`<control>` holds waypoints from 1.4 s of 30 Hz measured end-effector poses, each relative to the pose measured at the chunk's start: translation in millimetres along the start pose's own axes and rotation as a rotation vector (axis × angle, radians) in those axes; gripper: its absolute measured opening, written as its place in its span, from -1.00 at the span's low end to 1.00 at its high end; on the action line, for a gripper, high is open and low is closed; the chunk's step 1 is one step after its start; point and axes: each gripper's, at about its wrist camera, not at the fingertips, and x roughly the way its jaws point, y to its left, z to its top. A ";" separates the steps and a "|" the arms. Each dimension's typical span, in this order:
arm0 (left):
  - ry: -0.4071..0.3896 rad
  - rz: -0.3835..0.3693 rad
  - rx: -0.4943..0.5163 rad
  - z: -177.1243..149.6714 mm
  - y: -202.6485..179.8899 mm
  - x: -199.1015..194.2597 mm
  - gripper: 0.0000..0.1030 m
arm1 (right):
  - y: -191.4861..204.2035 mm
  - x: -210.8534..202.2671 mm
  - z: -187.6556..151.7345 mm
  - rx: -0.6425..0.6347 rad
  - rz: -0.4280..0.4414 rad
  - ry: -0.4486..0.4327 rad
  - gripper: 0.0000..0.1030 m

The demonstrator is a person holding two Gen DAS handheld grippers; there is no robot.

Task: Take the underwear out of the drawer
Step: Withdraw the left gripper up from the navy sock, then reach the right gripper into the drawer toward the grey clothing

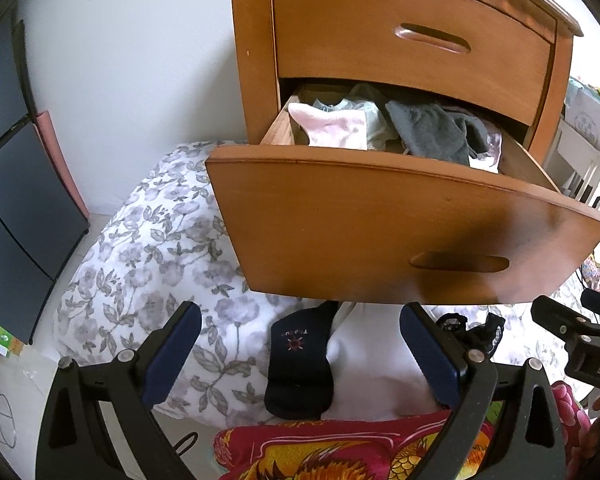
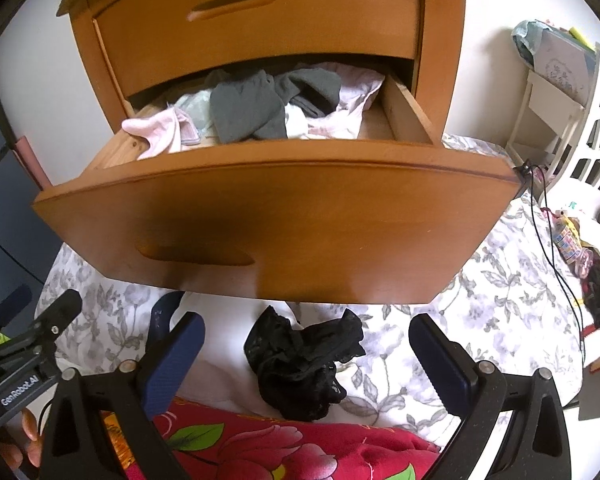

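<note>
The lower wooden drawer [image 1: 380, 216] [image 2: 284, 224] is pulled out and holds a heap of clothes: a pink piece [image 1: 332, 128] [image 2: 156, 132], grey pieces [image 1: 432, 128] [image 2: 252, 104] and pale ones. Below it on the bed lie dark navy underwear [image 1: 300, 364], a white piece [image 1: 372, 364] and crumpled black lace underwear [image 2: 304, 360] [image 1: 480, 332]. My left gripper [image 1: 300, 336] is open, its fingers either side of the navy and white pieces. My right gripper [image 2: 306, 344] is open around the black lace. Neither holds anything.
A floral bedsheet [image 1: 152, 248] [image 2: 500, 280] covers the bed, with a red flowered blanket [image 1: 340, 452] [image 2: 280, 448] nearest me. The closed upper drawer [image 1: 412, 40] is above. White shelves and a lattice basket [image 2: 588, 136] stand right, a cable [image 2: 548, 240] hangs there. Dark panels [image 1: 16, 200] stand left.
</note>
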 end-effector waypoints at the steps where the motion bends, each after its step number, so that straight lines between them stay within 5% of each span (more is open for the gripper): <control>1: -0.006 0.001 0.002 -0.2 -0.5 -1.1 0.93 | 0.0 -2.1 0.5 -0.001 0.004 -0.002 1.00; 14: -0.032 -0.033 -0.017 0.1 2.9 -4.9 0.93 | -3.4 -38.4 22.6 0.007 0.052 -0.057 1.00; 32: -0.041 -0.066 -0.033 0.3 5.3 -5.0 0.93 | 13.1 -97.1 112.4 -0.115 0.071 -0.236 1.00; 42: -0.023 -0.082 -0.042 1.1 7.0 -1.0 0.93 | 26.6 -95.1 162.2 -0.157 0.093 -0.235 1.00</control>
